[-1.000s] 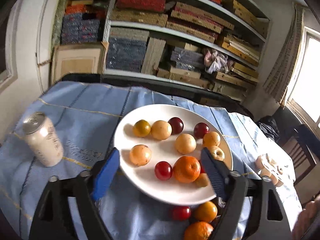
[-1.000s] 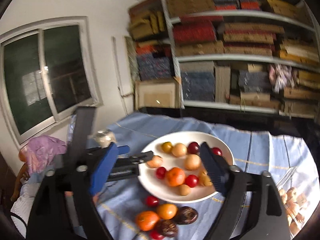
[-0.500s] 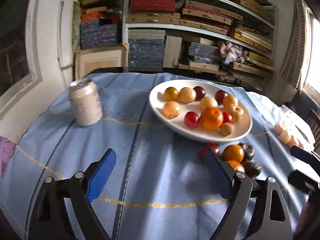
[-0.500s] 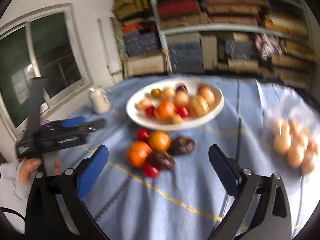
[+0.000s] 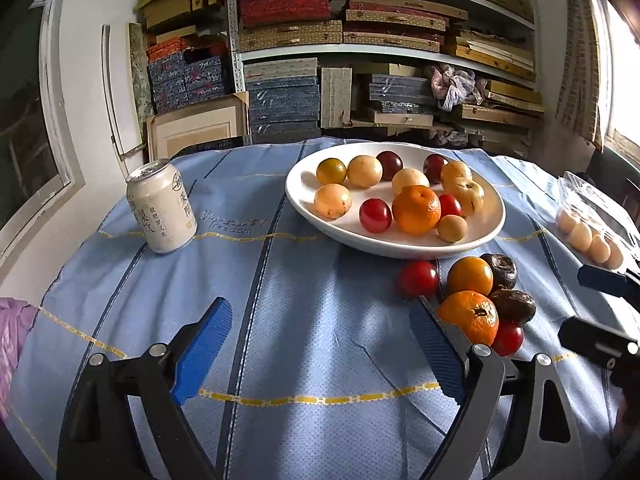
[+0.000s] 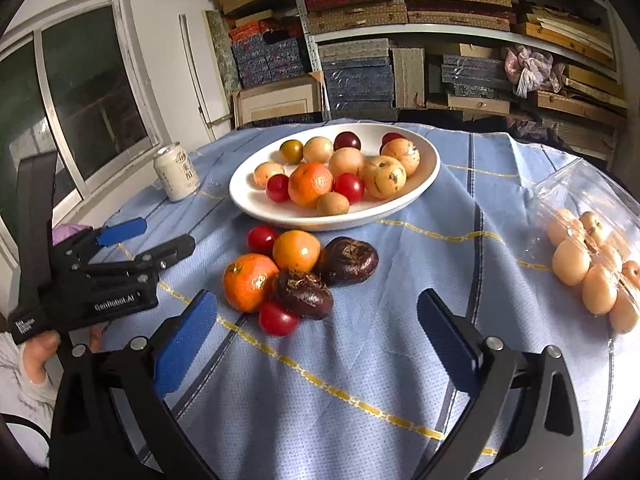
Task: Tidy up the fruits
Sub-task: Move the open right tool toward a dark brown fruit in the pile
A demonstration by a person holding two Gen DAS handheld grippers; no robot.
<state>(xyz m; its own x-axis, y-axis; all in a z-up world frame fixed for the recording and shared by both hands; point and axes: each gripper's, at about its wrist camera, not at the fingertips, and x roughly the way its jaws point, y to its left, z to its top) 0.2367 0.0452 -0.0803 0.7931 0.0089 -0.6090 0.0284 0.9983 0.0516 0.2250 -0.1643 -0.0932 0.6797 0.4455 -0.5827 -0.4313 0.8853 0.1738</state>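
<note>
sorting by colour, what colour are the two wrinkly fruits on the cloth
Dark brown, almost black with a reddish tinge: both wrinkly fruits show best in the right wrist view.

My left gripper (image 5: pixel 320 344) points forward and down, its blue pads spread wide with nothing between them. My right gripper (image 6: pixel 316 340) tilts down the same way; its jaws have just been opening and now stand wide, also empty. From the right wrist view my left gripper shows side-on at the left edge, held in a hand (image 6: pixel 38 350) with a pale sleeve below it. From the left wrist view the tips of my right fingers (image 5: pixel 600 280) poke in at the right edge.
</note>
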